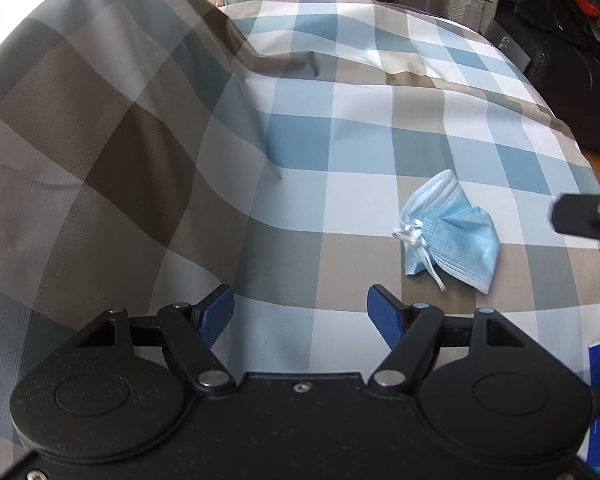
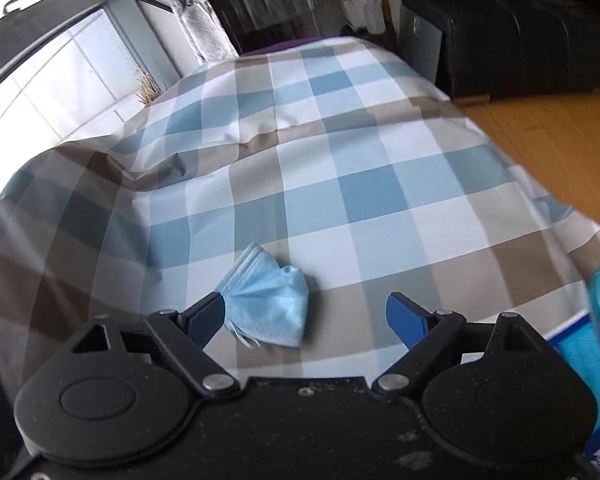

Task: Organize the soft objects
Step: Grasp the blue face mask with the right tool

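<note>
While the blue face mask (image 2: 268, 304) lies loose on the bed (image 2: 380, 184) | right hand-held gripper (image 2: 305, 322) jaws apart, empty | step: reaching for mask | next: centre the jaws, close gently | left hand-held gripper (image 1: 300, 312) apart, empty.

We see the left gripper (image 1: 300, 312) filling the lower frame: a matte black speckled body with two round housings, black linkage arms pinned by silver rivets, one small screw at centre, and ribbed blue fingertip pads (image 1: 216, 314). The right gripper (image 2: 305, 318) is built alike, its black casing dusted with pale specks, blue pads (image 2: 406, 320) at mid-frame.
</note>
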Demonstrator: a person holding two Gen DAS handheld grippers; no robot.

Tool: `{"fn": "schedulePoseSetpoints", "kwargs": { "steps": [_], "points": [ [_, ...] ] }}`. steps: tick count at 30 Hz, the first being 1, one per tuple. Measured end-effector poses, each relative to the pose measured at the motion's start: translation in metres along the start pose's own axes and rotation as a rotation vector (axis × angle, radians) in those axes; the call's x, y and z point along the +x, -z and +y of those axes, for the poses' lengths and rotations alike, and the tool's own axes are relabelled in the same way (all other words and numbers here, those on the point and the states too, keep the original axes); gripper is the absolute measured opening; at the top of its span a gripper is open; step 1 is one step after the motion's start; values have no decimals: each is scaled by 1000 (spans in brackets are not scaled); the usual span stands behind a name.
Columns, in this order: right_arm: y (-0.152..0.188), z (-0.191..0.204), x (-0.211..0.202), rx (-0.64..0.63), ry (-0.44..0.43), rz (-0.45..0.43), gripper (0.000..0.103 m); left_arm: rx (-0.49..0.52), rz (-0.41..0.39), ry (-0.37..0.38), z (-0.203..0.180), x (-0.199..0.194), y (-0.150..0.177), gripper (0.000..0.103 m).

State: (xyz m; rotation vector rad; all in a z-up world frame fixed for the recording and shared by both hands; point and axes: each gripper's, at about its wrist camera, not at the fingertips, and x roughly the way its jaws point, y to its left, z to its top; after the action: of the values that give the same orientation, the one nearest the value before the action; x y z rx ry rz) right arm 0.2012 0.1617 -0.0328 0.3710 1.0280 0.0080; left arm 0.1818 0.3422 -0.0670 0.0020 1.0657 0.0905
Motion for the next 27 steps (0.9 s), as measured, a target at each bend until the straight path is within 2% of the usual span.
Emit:
{"fn": "schedulePoseSetpoints", "kwargs": {
  "steps": [7,15,22,27],
  "points": [
    [-23,14,59,96,0,96,93,-49,31,5,11,4,-5,69],
    [-29,21,102,139,37,186,95,-77,54,15,17,4,-8,69],
    [-22,40,121,59,77,221,94,-93,63,20,20,5,-10,69],
    [-14,52,127,-43,116,225,80,-98,64,23,21,4,-11,69]
  ]
}}
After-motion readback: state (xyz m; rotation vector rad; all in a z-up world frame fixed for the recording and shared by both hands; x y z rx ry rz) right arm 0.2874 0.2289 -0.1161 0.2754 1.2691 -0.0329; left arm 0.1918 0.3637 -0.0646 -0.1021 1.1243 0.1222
